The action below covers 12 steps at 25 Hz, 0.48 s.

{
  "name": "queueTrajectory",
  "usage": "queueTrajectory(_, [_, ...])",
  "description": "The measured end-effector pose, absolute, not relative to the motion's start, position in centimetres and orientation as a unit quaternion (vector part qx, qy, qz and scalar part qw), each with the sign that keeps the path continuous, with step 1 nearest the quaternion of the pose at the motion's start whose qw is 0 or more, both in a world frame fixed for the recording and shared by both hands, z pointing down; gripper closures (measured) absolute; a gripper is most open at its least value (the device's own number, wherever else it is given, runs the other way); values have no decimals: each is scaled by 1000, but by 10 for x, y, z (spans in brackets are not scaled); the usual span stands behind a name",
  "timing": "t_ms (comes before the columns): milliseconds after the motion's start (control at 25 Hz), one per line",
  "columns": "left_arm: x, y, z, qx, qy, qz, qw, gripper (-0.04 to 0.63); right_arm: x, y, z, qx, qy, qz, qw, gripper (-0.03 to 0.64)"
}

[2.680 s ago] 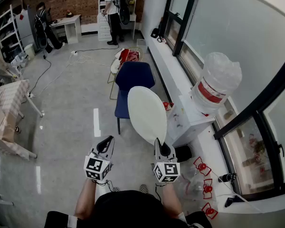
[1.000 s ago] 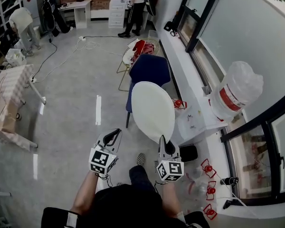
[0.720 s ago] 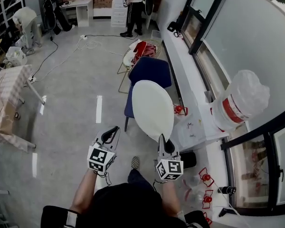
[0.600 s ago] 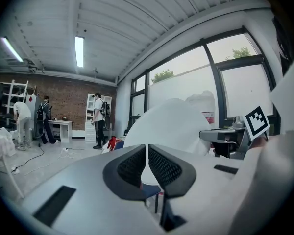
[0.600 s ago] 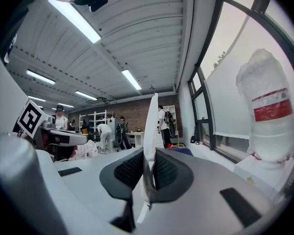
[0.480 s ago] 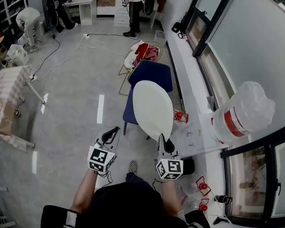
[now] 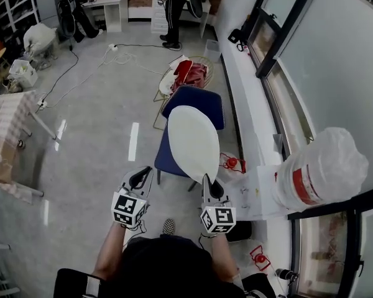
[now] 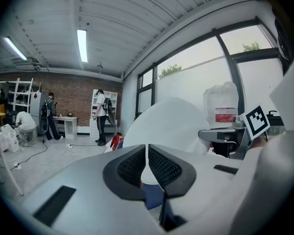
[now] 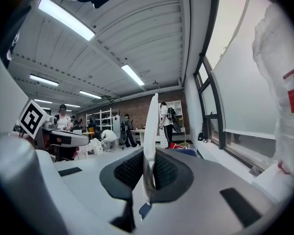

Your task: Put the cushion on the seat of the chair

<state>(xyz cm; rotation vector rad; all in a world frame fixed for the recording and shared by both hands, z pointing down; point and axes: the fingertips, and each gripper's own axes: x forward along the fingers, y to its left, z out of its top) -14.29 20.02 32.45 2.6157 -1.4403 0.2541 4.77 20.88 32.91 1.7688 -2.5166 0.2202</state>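
A person seen from above stands on a grey polished floor (image 7: 93, 135), holding a gripper in each hand. At the far left is a bench draped in a checked cloth (image 7: 6, 120).

The left gripper (image 7: 138, 179) points forward, away from the person, and is empty. In the left gripper view its jaws are all but together, with only a thin slit between the ridged pads and nothing in it (image 8: 147, 153).

Just to the right is a dark blue upholstered chair (image 7: 163, 157), its backrest on the far side from the person. In front of and above its seat hangs a white oval cushion (image 7: 193, 143). The cushion's long axis runs away from the person, from its near end at the right gripper to its far end by the chair's backrest. Its broad face shows to the head view and to the left gripper view (image 8: 171, 124). It looks raised and not lying on the seat, though how steeply it tilts is hard to judge from above.

The right gripper (image 7: 208, 184) has its jaws closed on the cushion's near edge. In the right gripper view the cushion appears edge-on as a thin white strip (image 9: 151, 121) pinched between the pads (image 9: 148, 173).

At the far right, by the window, is a large clear plastic water bottle with a red label (image 7: 320, 172).
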Motion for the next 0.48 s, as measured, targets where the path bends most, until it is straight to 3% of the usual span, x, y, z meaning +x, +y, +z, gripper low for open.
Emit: queueTrajectory(480, [-116, 141, 338, 865, -486, 94, 76, 563, 75, 147, 348, 563, -821, 86, 36, 566])
